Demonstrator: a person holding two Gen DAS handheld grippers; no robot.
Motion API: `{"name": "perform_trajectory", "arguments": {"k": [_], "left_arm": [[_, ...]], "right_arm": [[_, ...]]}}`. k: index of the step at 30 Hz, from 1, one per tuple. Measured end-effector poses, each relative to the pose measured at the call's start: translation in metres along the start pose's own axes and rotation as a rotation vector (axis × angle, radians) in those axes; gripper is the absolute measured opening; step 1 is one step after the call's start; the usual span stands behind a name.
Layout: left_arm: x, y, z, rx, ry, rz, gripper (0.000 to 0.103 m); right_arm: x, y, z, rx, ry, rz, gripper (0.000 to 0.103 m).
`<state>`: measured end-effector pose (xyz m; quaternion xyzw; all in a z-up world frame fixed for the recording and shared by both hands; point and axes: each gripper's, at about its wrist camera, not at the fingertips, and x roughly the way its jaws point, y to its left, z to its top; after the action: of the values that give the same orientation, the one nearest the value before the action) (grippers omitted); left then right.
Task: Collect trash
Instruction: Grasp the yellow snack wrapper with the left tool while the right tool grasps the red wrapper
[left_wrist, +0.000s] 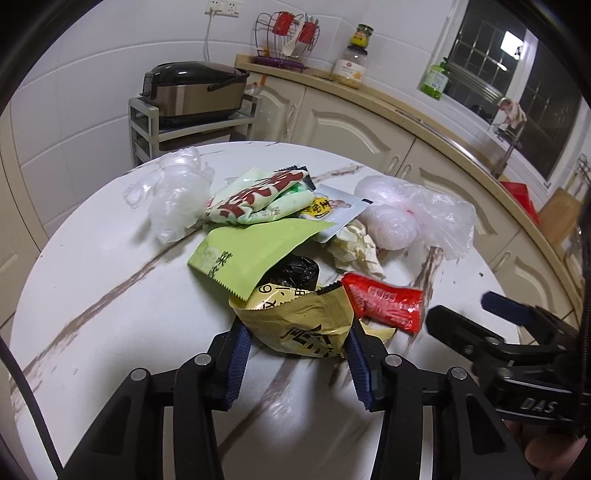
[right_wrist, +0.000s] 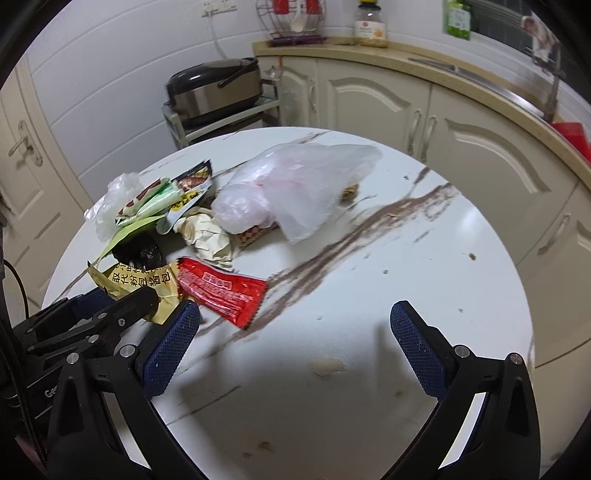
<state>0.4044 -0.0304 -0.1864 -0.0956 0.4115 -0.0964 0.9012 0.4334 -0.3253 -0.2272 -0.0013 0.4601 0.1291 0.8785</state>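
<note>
Carefully now — the left gripper (left_wrist: 297, 334) straddles the gold wrapper (left_wrist: 299, 317) at the pile's near edge on the table (left_wrist: 92, 295), jaws still apart, so pinch deep before lifting, while the right gripper (right_wrist: 295, 325) — spread wide — waits empty.

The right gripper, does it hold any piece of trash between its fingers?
No, the right gripper is wide open over bare table, and the red wrapper lies apart from it.
</note>
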Motion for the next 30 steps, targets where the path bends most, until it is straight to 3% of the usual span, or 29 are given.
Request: {"name": "perform_trajectory", "arguments": {"k": [9,11,15,17,19,22,30], "left_arm": [[-0.049,0.007,-0.044,0.013,-0.002,0.023,0.043],[-0.057,0.007,-0.049,0.018,-0.002,0.027,0.043],[-0.068,0.008,-0.054,0.019,-0.002,0.023,0.043],[-0.073,0.009,-0.056,0.018,-0.003,0.020,0.043],[-0.077,0.009,-0.059,0.020,-0.006,0.018,0.042],[-0.084,0.006,-0.062,0.027,-0.013,0.013,0.042],[-0.104,-0.007,-0.069,0.051,-0.033,0.004,0.041]], "right_arm": [[0.024,0.028,0.000,-0.096,0.034,0.044,0.103],[0.031,0.034,0.002,-0.119,0.040,0.047,0.099],[0.044,0.048,0.003,-0.161,0.048,0.011,0.082],[0.042,0.052,0.004,-0.165,0.034,0.022,0.063],[0.039,0.055,0.003,-0.177,0.027,0.029,0.036],[0.034,0.056,-0.002,-0.180,0.022,0.043,0.020],[0.014,0.035,-0.019,-0.083,0.006,0.117,0.010]]}}
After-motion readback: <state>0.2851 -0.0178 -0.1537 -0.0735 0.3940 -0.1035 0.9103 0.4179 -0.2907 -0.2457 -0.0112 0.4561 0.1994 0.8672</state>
